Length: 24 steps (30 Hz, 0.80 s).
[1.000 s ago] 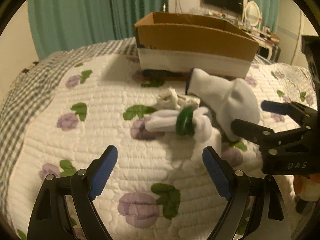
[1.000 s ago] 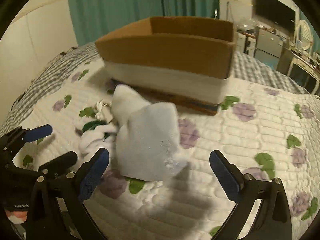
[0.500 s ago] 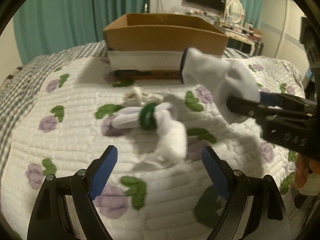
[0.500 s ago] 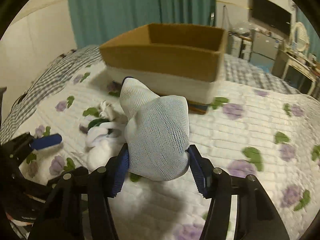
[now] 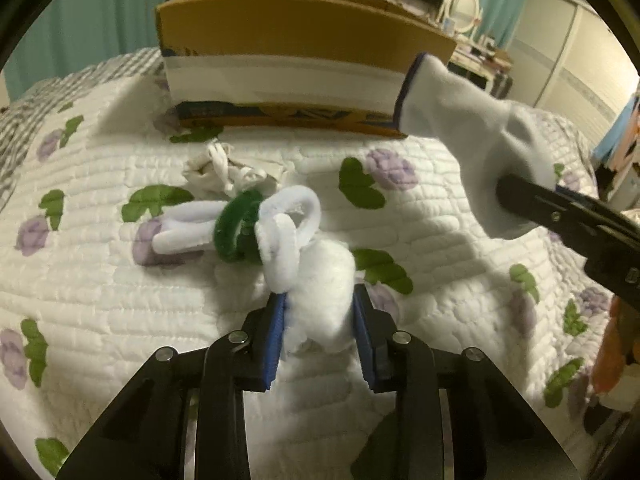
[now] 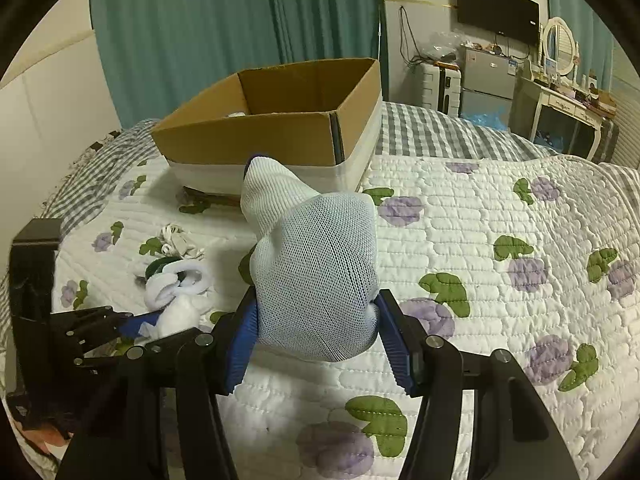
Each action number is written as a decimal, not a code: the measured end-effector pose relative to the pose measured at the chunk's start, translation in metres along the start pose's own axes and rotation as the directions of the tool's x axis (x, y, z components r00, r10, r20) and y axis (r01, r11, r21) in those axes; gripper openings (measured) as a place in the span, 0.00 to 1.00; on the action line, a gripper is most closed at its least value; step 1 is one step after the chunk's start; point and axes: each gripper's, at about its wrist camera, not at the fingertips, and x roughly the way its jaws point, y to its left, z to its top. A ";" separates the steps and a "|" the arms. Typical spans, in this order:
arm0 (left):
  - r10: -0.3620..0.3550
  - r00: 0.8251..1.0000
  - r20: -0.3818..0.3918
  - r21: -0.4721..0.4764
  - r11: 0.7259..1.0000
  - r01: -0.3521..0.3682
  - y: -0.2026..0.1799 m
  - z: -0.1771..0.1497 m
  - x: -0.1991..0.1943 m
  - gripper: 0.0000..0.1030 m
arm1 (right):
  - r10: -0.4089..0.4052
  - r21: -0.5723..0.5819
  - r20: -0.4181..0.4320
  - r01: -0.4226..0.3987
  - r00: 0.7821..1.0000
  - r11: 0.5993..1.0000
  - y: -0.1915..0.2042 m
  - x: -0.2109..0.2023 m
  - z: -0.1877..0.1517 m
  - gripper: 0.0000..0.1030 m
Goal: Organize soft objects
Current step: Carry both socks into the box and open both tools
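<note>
My right gripper (image 6: 320,336) is shut on a white mesh sock (image 6: 316,272) with a dark cuff and holds it above the quilt, in front of the cardboard box (image 6: 256,144). In the left wrist view the sock (image 5: 472,132) hangs at the right. My left gripper (image 5: 320,320) is shut on the fluffy white end of a plush toy (image 5: 316,276) with white loops and a green ring (image 5: 236,224), which lies on the quilt. The toy also shows in the right wrist view (image 6: 176,292).
A crumpled white cloth (image 5: 220,172) lies between the toy and the box. The box (image 5: 288,52) stands open at the far side of the floral quilt (image 6: 500,280). A desk and mirror (image 6: 560,80) stand beyond the bed, and something orange (image 5: 612,344) sits at the right edge.
My right gripper closed on the sock and lifted it. My left gripper moved forward and closed on the plush toy's white end.
</note>
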 end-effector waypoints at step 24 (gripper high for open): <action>-0.067 0.942 0.330 0.195 0.981 0.001 -0.016 0.080 -0.164 0.28 | -0.014 -0.046 0.210 0.024 0.978 0.999 0.044 -0.114 0.080 0.55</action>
